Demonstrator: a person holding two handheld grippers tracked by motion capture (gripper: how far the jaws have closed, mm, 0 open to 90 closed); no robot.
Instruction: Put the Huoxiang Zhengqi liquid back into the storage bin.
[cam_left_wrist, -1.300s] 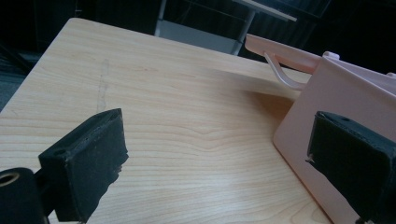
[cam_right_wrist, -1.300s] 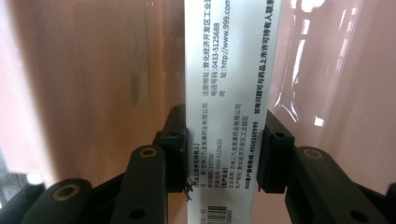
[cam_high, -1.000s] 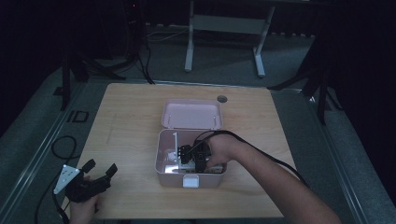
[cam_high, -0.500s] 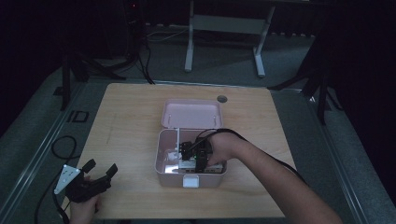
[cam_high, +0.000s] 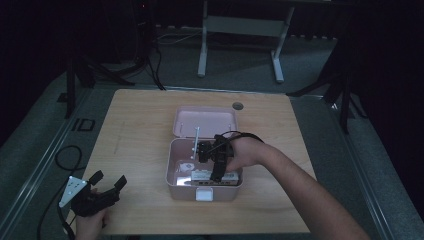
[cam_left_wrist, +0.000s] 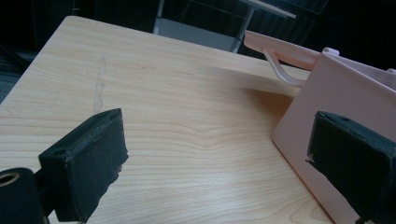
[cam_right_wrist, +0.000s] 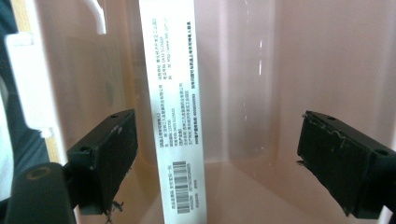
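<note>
At frame centre, the right gripper (cam_high: 212, 159) hangs wide open, empty, inside the pink box (cam_high: 182, 190). A white carton (cam_right_wrist: 175, 112) lies between its jaws. Lower left, the left gripper (cam_high: 107, 186) gapes empty.

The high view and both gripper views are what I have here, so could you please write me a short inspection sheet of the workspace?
Surface: light wooden table, round hole near far edge.
Job's things: pink box, lid open behind it; white printed carton inside.
Clutter: nothing seen.
Grippers: left gripper open, at the table's near left corner; right gripper open inside the box, carton between its jaws.
Cables: black cable looping off left edge.
Surroundings: dark room, grey floor, white desk frame.
</note>
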